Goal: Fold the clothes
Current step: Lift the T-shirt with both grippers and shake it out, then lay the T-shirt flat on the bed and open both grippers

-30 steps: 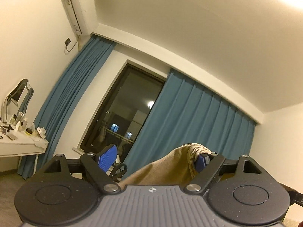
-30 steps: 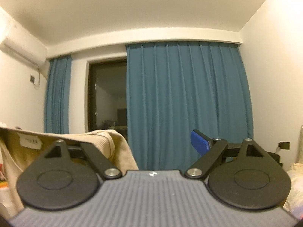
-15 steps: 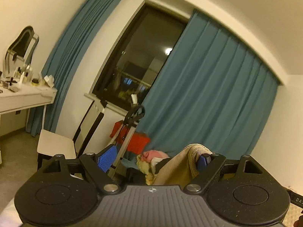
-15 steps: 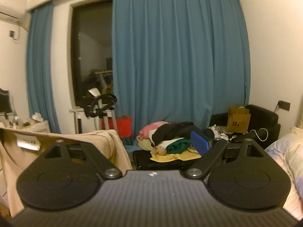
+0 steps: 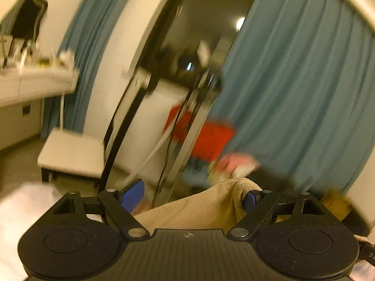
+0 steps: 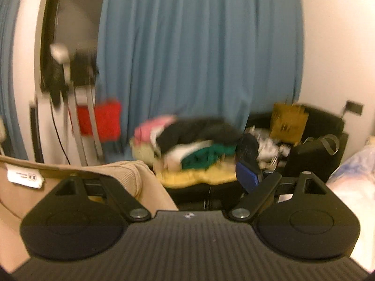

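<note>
A beige knit sweater (image 5: 211, 208) hangs over the right finger of my left gripper (image 5: 191, 196), whose jaws stand wide apart. Its ribbed edge wraps the right blue pad (image 5: 249, 201); the left blue pad (image 5: 132, 193) is bare. In the right wrist view the same sweater (image 6: 131, 178), with a white label, drapes over the left finger of my right gripper (image 6: 189, 178), also spread wide. The right blue pad (image 6: 246, 175) is bare. Both views are blurred by motion.
Blue curtains (image 6: 199, 58) and a dark window (image 5: 199, 35) lie ahead. A pile of clothes (image 6: 192, 147) lies on a low surface, beside a black sofa (image 6: 316, 140) with a yellow bag. A white stool (image 5: 70, 154), a metal stand and a red item (image 5: 211, 140) are at left.
Both cameras have tilted down from the ceiling toward the floor, bringing the stool, stand and clothes pile into view. The sweater stays draped on the same fingers.
</note>
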### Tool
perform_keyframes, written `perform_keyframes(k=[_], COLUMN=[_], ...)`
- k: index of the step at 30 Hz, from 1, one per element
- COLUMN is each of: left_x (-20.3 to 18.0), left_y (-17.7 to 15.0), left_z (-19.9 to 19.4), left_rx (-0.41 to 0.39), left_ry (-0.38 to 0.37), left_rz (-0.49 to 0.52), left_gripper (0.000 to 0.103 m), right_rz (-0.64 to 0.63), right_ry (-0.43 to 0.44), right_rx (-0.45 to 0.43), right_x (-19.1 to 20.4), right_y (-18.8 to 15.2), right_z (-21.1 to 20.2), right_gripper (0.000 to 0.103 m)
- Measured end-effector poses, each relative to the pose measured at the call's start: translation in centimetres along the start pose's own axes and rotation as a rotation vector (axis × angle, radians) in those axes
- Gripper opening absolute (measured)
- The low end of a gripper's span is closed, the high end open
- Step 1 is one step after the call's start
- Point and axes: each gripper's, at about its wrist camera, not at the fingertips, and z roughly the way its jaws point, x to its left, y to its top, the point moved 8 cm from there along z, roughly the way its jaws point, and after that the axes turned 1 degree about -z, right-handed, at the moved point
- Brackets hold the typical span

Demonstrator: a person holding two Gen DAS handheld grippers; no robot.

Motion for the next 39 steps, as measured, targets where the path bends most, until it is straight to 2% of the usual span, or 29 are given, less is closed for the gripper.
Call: perform_keyframes(k=[4,7,9,11,13,14,17,21,24,27,29,32,34,39], left_x=[3.2,5.1,5.9,6.0,5.0,4.4,3.0,1.3,0.7,1.2,1.7,2.6,3.5,5.1], left_y=[-6.4,-9.9,-12.2,-13.3,-13.5,-13.5,-13.1,-12.3,-12.2,-12.5,-13.6,-15.5,-16.7,-18.4], left_z=[11.2,16.4,18.3,19.7,19.2,18.8,16.6,11.4,5.1,-3.1,-8.4,-15.7,-19.9,-27.3], left_rx=[0.169,0.332,0.474,0.588,0.623,0.636,0.608,0.505,0.398,0.257,0.217,0.139,0.112,0.123], left_ry=[0.071,0.094,0.109,0.109,0.1,0.095,0.082,0.065,0.029,0.033,0.013,0.014,0.014,-0.01], left_rz=[0.009,0.02,0.005,0.039,0.141,0.195,0.322,0.393,0.379,0.325,0.307,0.311,0.31,0.25], left_gripper=[0.085,0.084,0.085,0.085,0.088,0.094,0.096,0.1,0.101,0.101,0.101,0.101,0.101,0.101], right_rz=[-0.041,-0.111,-0.163,-0.211,-0.236,-0.23,-0.208,-0.143,-0.093,-0.043,-0.011,0.038,0.07,0.15], right_ry=[0.028,0.116,0.185,0.255,0.318,0.329,0.355,0.333,0.317,0.306,0.307,0.321,0.331,0.354], right_rx=[0.122,0.275,0.375,0.457,0.468,0.456,0.414,0.312,0.234,0.173,0.145,0.124,0.11,0.074], right_x=[2.1,4.0,5.5,6.8,7.5,7.6,7.7,6.3,5.2,3.3,2.3,1.2,0.4,-1.4], right_y=[-6.3,-10.0,-11.8,-13.1,-12.7,-12.1,-10.5,-9.0,-8.0,-8.1,-8.6,-9.7,-10.4,-12.2], right_z=[10.7,14.5,15.9,16.8,15.9,15.1,12.4,6.2,1.3,-5.1,-9.2,-13.0,-15.6,-22.0], right_gripper=[0.086,0.086,0.086,0.086,0.086,0.086,0.086,0.086,0.086,0.086,0.086,0.086,0.086,0.086])
